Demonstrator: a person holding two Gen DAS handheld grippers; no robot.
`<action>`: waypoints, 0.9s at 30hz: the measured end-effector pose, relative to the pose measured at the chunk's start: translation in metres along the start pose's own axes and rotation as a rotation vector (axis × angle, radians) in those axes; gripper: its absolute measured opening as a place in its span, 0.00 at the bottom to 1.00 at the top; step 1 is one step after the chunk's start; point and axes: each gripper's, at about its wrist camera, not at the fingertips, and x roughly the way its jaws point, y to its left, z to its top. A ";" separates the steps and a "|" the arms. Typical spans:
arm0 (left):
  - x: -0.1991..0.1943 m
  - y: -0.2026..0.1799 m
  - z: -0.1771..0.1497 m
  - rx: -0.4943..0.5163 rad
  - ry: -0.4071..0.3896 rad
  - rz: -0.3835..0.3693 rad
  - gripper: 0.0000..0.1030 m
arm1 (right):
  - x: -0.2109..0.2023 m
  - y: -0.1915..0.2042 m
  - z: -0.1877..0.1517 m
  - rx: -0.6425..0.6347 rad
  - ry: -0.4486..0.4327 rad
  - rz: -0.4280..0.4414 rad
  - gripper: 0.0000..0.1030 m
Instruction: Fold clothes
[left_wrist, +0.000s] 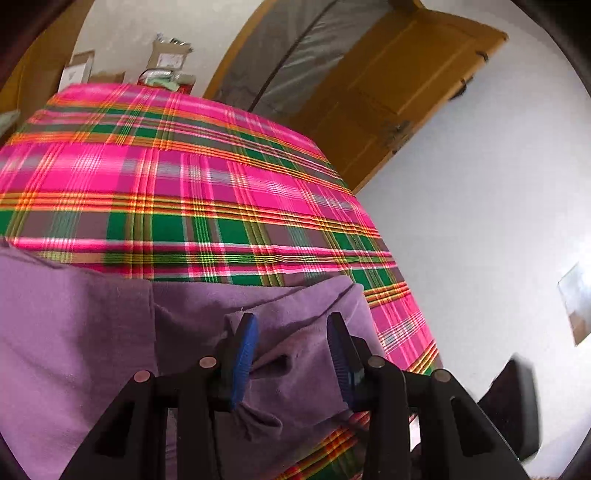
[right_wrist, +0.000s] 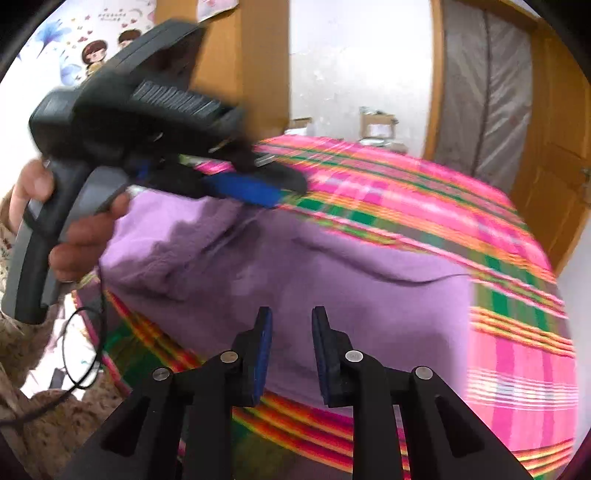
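Observation:
A purple garment (left_wrist: 92, 332) lies crumpled on a bed under a pink, green and orange plaid spread (left_wrist: 184, 177). My left gripper (left_wrist: 291, 325) has a bunched fold of it filling the gap between its blue pads, and it is shut on that fold. In the right wrist view a hand (right_wrist: 85, 236) holds the same gripper at the garment's (right_wrist: 332, 295) far left edge, where the cloth rises toward its blue pad (right_wrist: 243, 190). Over the near edge my right gripper (right_wrist: 291, 314) stands open, with nothing between its pads.
Cardboard boxes (left_wrist: 162, 55) stand beyond the far end of the bed. A brown wooden door (left_wrist: 406, 92) and a grey zipped cover (right_wrist: 480, 92) are at the back right. A black cable (right_wrist: 85, 350) hangs below the hand. The bed's right edge (left_wrist: 406, 295) meets pale floor.

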 end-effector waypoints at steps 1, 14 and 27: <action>0.000 -0.001 -0.001 0.012 0.006 0.010 0.38 | -0.005 -0.011 0.001 0.011 -0.010 -0.034 0.22; 0.014 -0.014 -0.009 0.160 0.056 0.139 0.38 | 0.025 -0.110 0.013 0.056 0.075 -0.146 0.26; 0.038 -0.004 0.001 0.129 0.114 0.149 0.38 | 0.056 -0.125 0.029 0.007 0.097 -0.013 0.26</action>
